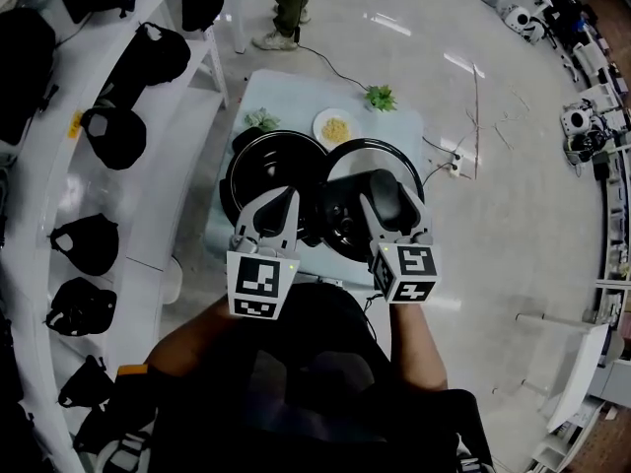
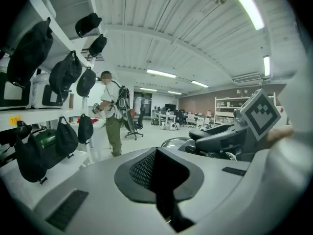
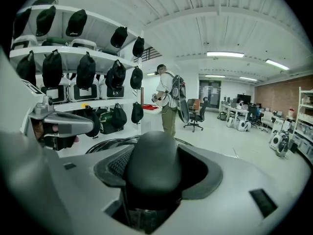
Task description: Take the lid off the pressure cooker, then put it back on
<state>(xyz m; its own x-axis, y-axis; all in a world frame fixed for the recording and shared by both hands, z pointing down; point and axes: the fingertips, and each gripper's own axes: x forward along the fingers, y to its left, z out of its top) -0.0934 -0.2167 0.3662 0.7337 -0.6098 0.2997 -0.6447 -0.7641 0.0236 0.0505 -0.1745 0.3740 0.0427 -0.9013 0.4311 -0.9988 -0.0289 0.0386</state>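
Right gripper (image 1: 392, 205) is clamping the lid's (image 1: 370, 156) smooth, rounded matte-black handle (image 3: 152, 165), with the glossy round lid showing just right of the open black pot (image 1: 268, 166) on the pale tabletop (image 1: 409, 126). Left gripper (image 1: 273, 210) is hovering pinched closed and empty over the pot's near rim, and a small plate (image 1: 336, 126) of yellow bits is sitting behind them.

Grey left gripper (image 1: 277, 203) and right gripper (image 1: 386, 193) carry black-and-white marker cubes (image 1: 261, 284); black shirt (image 1: 306, 363).

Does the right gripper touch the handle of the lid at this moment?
Touching. In the right gripper view, the right gripper has its jaws closed on the black lid handle, with no gap.
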